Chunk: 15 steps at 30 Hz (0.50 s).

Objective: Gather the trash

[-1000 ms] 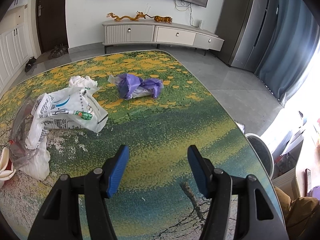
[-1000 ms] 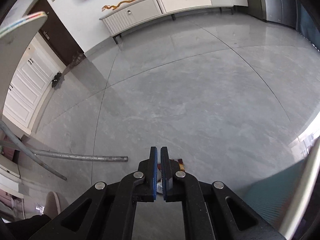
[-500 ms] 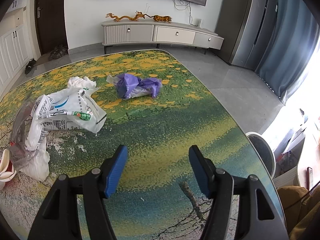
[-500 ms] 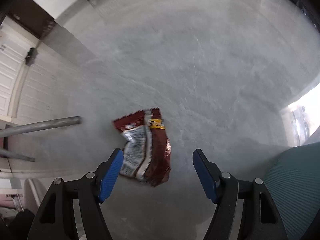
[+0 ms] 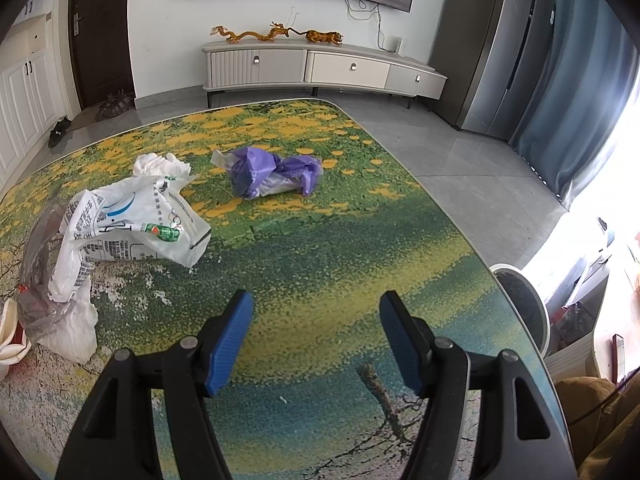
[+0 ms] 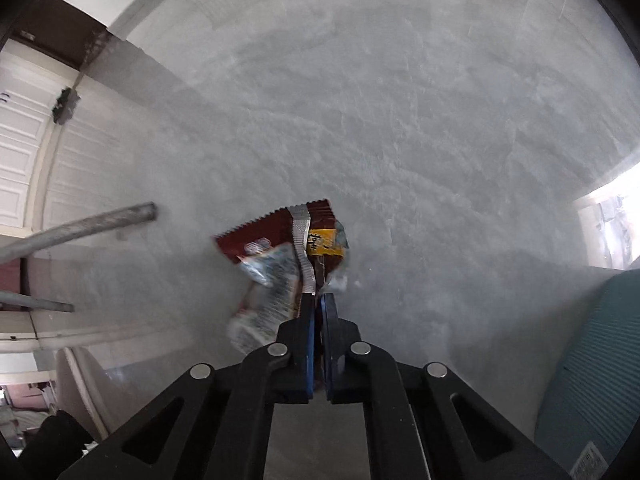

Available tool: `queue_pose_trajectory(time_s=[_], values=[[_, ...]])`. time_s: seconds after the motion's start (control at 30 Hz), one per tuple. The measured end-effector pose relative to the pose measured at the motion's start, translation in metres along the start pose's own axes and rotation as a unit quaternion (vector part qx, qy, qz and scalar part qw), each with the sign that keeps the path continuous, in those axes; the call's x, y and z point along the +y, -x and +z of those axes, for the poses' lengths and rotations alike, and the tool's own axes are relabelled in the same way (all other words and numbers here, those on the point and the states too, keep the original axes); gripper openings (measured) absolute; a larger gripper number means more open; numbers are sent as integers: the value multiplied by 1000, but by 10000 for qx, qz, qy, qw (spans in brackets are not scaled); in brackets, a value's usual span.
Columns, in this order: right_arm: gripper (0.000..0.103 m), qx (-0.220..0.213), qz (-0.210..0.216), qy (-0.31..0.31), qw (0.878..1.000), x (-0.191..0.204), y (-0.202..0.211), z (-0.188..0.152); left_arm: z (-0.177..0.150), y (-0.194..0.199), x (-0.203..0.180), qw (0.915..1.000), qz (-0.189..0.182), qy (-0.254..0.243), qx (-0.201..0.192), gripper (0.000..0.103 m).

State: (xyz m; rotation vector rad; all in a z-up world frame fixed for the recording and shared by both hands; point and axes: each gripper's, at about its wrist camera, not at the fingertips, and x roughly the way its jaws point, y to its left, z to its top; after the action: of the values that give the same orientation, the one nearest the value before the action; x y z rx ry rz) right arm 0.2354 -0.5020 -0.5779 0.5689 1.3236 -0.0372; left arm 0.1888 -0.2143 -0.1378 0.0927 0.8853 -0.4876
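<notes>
Above the grey floor (image 6: 400, 120) right tool (image 6: 319, 300) is clamped on red snack wrapper (image 6: 280, 248), one piece collected, while left tool (image 5: 316, 312) gapes wide and empty over desk (image 5: 360, 240), purple bag (image 5: 276, 172) and white bag (image 5: 128, 220) left to collect.

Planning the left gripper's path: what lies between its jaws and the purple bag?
In the left wrist view, only bare tabletop lies between the open left gripper and the purple bag.
</notes>
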Motion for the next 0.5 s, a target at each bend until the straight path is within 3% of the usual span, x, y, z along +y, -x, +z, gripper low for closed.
queue_pose_trajectory(time_s=[0.17,0.33,0.5], values=[[2,-678,388,60,9969,17,67,2,0,0,0,10000,-31,23,-5,64],[2,-1566,574,277,9856,39,163,-6,0,1,1,10000,-52,38,-8,64],[2,-2428,119,281,9696,35,263,-33,1,1,4,9999,-114,90,-20,64]])
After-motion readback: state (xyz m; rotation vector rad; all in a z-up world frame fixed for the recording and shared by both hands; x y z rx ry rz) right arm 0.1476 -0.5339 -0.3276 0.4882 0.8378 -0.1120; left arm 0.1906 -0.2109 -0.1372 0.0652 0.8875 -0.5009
